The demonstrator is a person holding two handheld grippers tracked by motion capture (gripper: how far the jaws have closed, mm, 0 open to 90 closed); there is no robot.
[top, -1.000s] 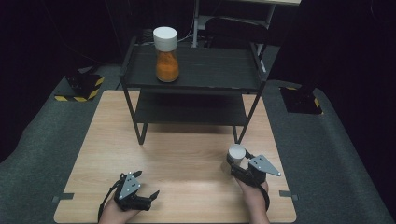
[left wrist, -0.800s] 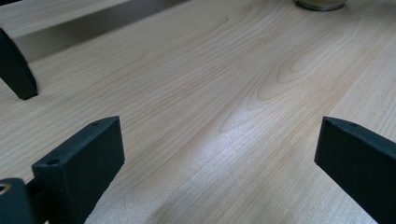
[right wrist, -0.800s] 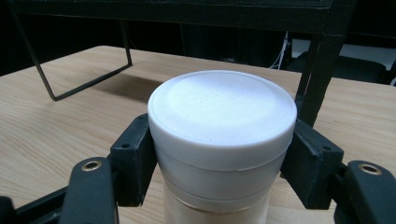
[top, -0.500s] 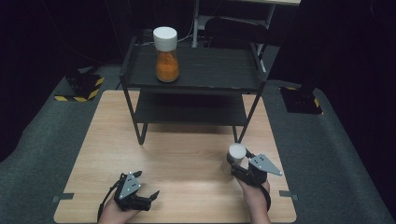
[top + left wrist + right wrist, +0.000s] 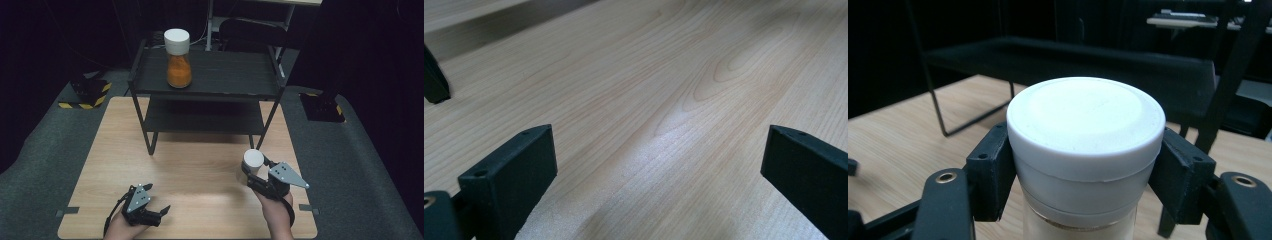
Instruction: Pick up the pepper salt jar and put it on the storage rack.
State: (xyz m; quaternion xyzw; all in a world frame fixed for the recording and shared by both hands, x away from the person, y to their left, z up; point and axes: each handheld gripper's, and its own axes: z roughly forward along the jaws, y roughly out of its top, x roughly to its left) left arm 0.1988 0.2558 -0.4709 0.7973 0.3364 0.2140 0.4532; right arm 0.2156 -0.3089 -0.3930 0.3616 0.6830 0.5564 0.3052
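My right gripper (image 5: 254,172) is shut on a white-capped jar (image 5: 253,162), held upright a little above the wooden table (image 5: 200,165) at the front right. In the right gripper view both black jaws press the sides of the jar's white cap (image 5: 1085,132). A second jar (image 5: 178,57), with orange contents and a white cap, stands on the top level of the black shelf (image 5: 225,75) at the left. My left gripper (image 5: 161,214) rests open near the table's front left edge; in the left gripper view its fingers (image 5: 509,175) stand wide apart over bare wood.
The black two-level shelf stands at the back of the table, its lower level (image 5: 205,117) bare. Yellow-and-black striped blocks (image 5: 87,92) lie on the grey floor to the left, and a dark block (image 5: 320,107) to the right.
My right gripper has risen with the white-capped jar in it, lifting it off the table. The left gripper has stayed where it was.
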